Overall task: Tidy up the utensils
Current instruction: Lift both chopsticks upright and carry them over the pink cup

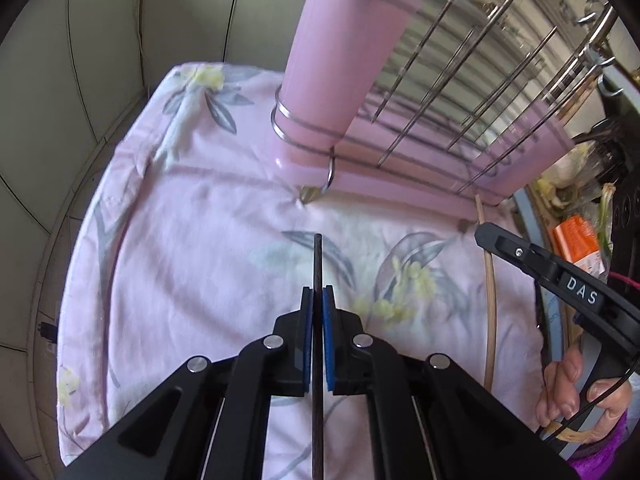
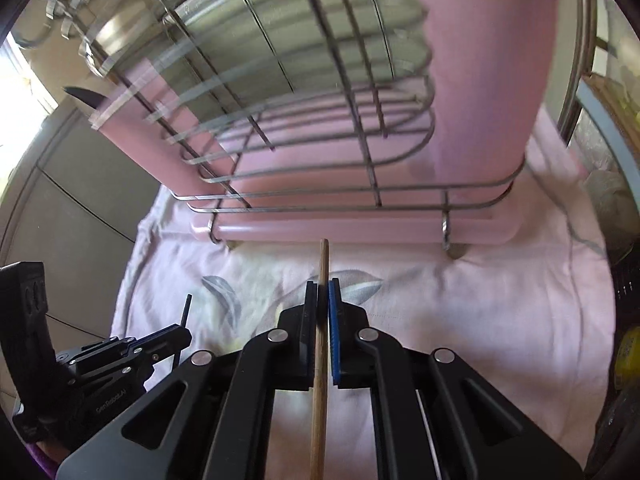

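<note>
My left gripper (image 1: 318,296) is shut on a thin dark chopstick (image 1: 317,256) that points toward the wire drying rack (image 1: 460,80). A pink utensil cup (image 1: 340,80) hangs in a ring at the rack's near corner. At the right edge of this view, my right gripper (image 1: 482,232) grips a pale wooden chopstick (image 1: 490,300). In the right wrist view, that gripper (image 2: 322,288) is shut on the wooden chopstick (image 2: 323,264), whose tip is just short of the rack's pink drip tray (image 2: 360,230). The left gripper (image 2: 176,336) with the dark chopstick (image 2: 187,308) shows at lower left.
A pink floral cloth (image 1: 200,240) covers the surface under the rack. A second pink cup (image 2: 480,100) sits at the rack's right end, and a dark tip (image 2: 80,94) sticks out of the left one. Clutter with an orange packet (image 1: 576,240) lies to the right; a tiled wall (image 1: 80,60) stands behind.
</note>
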{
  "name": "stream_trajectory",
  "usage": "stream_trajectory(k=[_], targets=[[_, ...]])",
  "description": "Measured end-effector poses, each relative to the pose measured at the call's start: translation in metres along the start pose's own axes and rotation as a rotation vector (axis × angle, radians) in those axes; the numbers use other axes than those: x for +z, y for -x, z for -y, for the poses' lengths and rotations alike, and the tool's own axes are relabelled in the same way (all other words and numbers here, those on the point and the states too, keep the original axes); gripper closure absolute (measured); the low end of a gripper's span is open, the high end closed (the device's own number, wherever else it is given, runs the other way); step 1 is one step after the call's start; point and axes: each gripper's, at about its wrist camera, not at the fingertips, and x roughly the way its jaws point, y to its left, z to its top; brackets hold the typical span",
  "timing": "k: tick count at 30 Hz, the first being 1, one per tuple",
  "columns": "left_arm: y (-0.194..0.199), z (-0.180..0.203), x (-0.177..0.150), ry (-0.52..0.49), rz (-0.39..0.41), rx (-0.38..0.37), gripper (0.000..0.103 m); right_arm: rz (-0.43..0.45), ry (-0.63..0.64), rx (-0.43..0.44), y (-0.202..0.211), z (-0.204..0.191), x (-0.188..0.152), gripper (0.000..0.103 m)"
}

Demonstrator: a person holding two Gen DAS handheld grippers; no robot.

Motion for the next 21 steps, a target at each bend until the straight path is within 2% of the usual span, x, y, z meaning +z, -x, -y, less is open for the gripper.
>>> stream_trajectory(k=[11, 21], targets=[[0.061, 0.017, -0.011, -0.080, 0.234, -0.014, 0.099, 0.235, 0.005, 0.068, 0.080, -0.010, -0.010, 0.097], [0.088, 0.032, -0.034, -0.150, 0.346, -0.026, 0.099, 0.423, 0.084, 0.040, 0.135, -0.029, -0.029, 0.097]])
